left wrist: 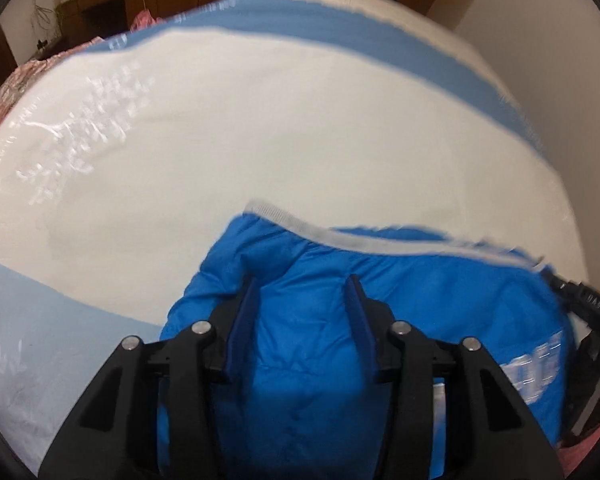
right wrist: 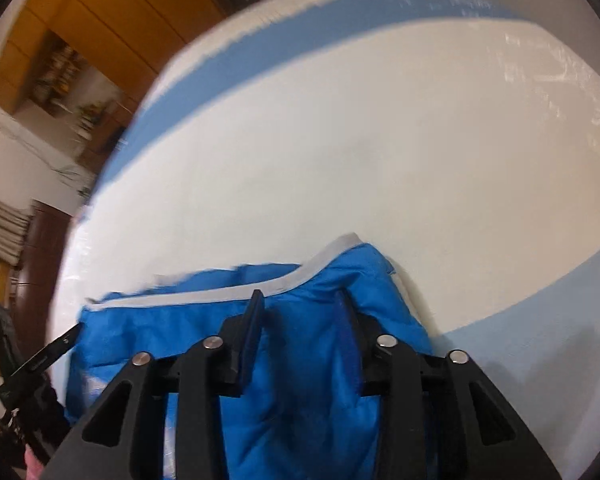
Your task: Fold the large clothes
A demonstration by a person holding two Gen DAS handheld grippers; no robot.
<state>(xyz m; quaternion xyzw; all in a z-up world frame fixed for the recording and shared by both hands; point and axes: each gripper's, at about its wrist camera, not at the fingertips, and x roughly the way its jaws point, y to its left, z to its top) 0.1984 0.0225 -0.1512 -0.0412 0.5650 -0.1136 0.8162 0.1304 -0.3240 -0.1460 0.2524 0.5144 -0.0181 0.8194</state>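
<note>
Blue jacket (left wrist: 320, 340) lying at 6 o'clock on bed (left wrist: 260, 140) | left hand-held gripper (left wrist: 302, 292) and right hand-held gripper (right wrist: 300, 308) both gaping, straddling fabric, gripping nothing | risk: slick padding slipping, fold skewing.

Evenly bright, heavy fisheye bending and dark vignette at edges; motion blur throughout, glare patches on bed cover (left wrist: 260, 128), soft shadows.

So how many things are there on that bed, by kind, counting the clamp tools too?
Blue padded jacket: 1
Grippers, the left gripper and the right gripper: 2
White bed cover with blue stripes: 1
Total: 4
</note>
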